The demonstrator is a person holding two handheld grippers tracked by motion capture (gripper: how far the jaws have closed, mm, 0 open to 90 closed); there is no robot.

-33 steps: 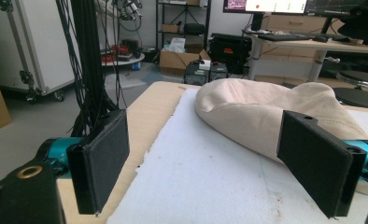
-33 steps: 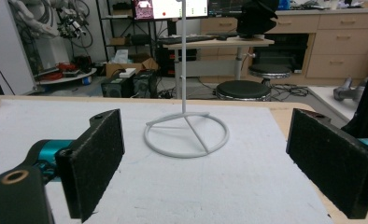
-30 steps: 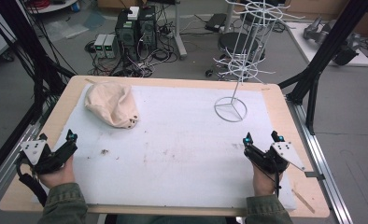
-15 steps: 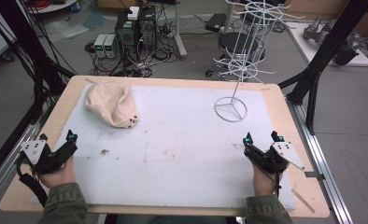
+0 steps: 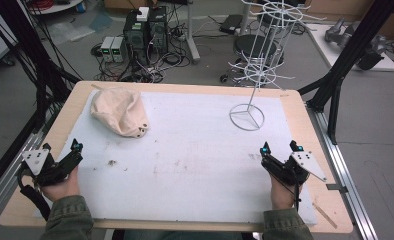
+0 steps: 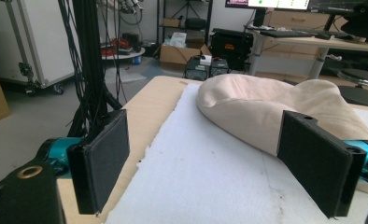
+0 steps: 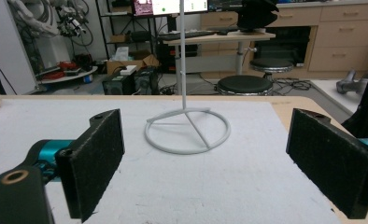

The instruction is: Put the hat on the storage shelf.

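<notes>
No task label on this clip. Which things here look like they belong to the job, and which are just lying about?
Likely job items, on the white mat:
- beige cloth bag
- white wire stand
- left gripper and right gripper, both open and holding nothing

Just lying about:
- computer boxes and cables on the floor
- round stool

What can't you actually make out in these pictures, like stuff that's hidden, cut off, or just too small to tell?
- Cloth bag: its contents and underside, hidden by its own fabric; in the left gripper view the right jaw covers its near edge.
- White wire rack: its top is cut off by the upper edge of the high view; the right gripper view shows just its ring base and pole.
- Dark specks on the white mat: too small to identify.
</notes>
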